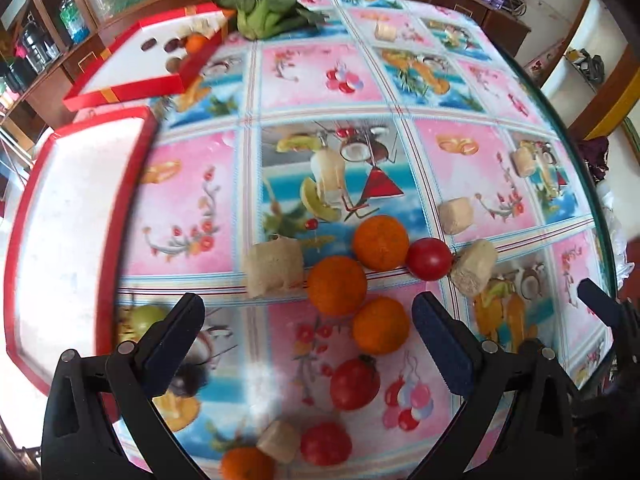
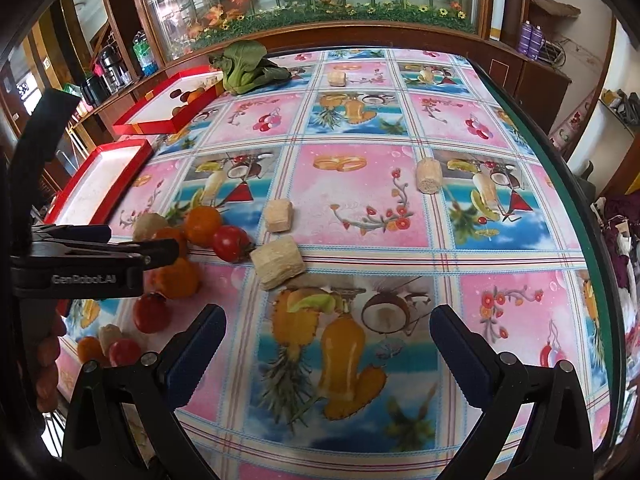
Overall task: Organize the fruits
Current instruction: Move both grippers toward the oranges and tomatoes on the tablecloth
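L gripper (image 1: pixel 308 344): black frame w/ blue-padded fingers, jaws spread wide, holding nothing. It hangs above a cluster of three round orange mandarins (image 1: pixel 337 286), which touch one another; the nearest lies between the fingertips in the L wrist view. A red round tomato (image 1: pixel 429 258) touches the far mandarin on its right side. A second red tomato (image 1: pixel 354 382) sits just below the cluster, nearer the camera. A pale beige cut corn-cob-like chunk (image 1: pixel 273 266) lies just left of the cluster; another similar chunk (image 1: pixel 474 266) is beside the first tomato. Low in frame: a further mandarin, beige chunk and tomato, close together.

R gripper (image 2: pixel 328 344): same build, jaws also wide apart, nothing between them. It is over bare cloth, w/ a beige chunk (image 2: pixel 277 265) ahead-left.

Surface: glossy fruit-print tablecloth in pink and blue squares (image 2: pixel 360 200). At the L edge sits an open red-rimmed white tray (image 1: pixel 72 216), interior bare as far as visible. Farther back, a second red-rimmed white box (image 1: pixel 132 68) contains small dark items and one orange fruit; exact type cannot be told. A green leafy vegetable (image 1: pixel 264 8) lies at the far edge, just beside that box.
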